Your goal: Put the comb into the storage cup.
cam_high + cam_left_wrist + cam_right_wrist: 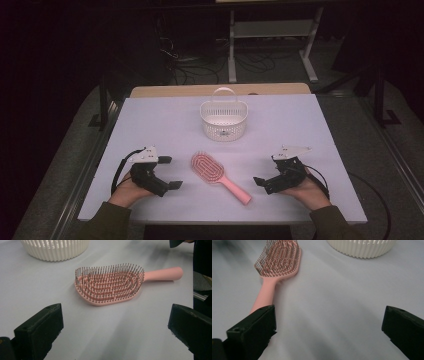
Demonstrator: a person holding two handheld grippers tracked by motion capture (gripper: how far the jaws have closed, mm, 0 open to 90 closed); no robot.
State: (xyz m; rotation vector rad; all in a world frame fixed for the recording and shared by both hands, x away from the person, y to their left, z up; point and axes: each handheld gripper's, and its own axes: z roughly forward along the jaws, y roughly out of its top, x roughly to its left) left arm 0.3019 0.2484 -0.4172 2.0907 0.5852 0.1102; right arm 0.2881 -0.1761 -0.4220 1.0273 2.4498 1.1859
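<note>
A pale lilac tabletop (pixel 300 130) is seen in a dim room, with dark floor, cables and a white frame (pixel 272 35) across the upper part of the high view. A white slatted basket (pixel 224 119) stands at upper centre of the tabletop. A pink hairbrush (pixel 217 176) lies flat at lower centre, bristles up; its long axis runs diagonally, head toward the upper left, handle toward the lower right. It is placed between the 2 claws, touching neither. The left claw (pixel 169 172) at lower left and the right claw (pixel 267 170) at lower right are both held wide open, nothing between the jaws.
</note>
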